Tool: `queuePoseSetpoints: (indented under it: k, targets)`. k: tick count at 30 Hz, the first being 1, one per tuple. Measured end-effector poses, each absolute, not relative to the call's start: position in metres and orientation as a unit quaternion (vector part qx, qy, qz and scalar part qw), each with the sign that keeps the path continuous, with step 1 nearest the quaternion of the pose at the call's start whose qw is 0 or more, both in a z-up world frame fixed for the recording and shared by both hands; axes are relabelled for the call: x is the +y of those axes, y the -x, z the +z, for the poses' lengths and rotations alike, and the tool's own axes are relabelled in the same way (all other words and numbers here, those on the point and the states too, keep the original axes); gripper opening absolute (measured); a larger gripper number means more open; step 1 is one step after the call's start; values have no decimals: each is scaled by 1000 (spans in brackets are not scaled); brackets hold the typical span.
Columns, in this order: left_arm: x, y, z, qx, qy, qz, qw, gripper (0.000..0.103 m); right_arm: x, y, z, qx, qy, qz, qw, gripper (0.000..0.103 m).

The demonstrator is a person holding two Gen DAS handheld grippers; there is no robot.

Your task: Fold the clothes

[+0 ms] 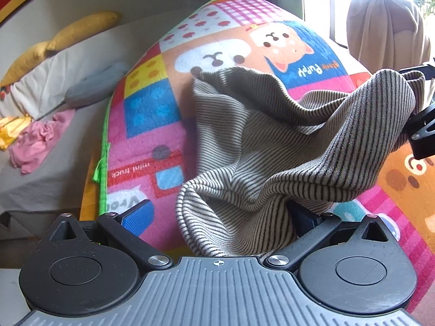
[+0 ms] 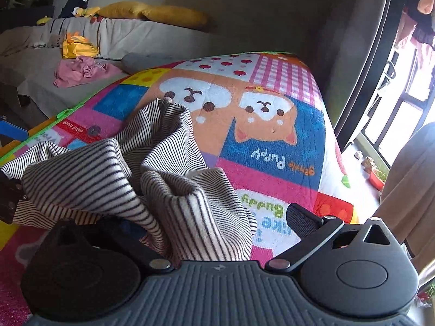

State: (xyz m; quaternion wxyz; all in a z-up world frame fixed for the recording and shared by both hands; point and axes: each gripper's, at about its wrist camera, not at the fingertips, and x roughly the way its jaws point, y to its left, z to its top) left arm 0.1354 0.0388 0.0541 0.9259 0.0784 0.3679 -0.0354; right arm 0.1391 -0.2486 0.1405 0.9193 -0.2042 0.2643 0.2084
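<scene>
Striped garment drapes between both wide-set tongs, mat beneath.

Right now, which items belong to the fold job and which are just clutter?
In the job:
striped garment
left gripper
right gripper
cartoon mat, the work surface

Lying about:
pink garment
yellow pillows
yellow cloth
grey cushion
</scene>
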Motion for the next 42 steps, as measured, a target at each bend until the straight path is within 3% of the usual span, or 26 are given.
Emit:
queuePoseSetpoints:
  k: [4, 10, 16, 21, 24, 36, 40, 42]
  targets:
    - [47, -140, 71, 349, -57, -30, 935, 103, -255, -150, 148, 246, 240, 163, 925, 103]
    - [77, -148, 111, 271, -11, 79, 959, 103, -285, -173, 168, 167, 164, -28, 972, 103]
    - [74, -159, 86, 339, -14, 17, 941, 103, -286, -189, 145, 262, 126, 75, 954, 103]
    - [52, -159, 48, 393, -3, -73, 917, 103, -310, -211, 114, 358, -65, 199, 910, 103]
    - [46, -162, 38, 397, -22, -82, 914, 103, -314, -218, 97, 372, -107, 223, 895, 103]
    - [53, -214, 23, 421, -91, -41, 901, 103, -273, -234, 83, 363, 25, 231, 902, 103]
    - [44, -228, 29, 383, -139, -9, 913, 103, -270, -230, 88, 350, 53, 229, 907, 103]
    - [65, -237, 42, 359, -109, 50, 926, 103, -271, -223, 90, 338, 85, 222, 911, 103]
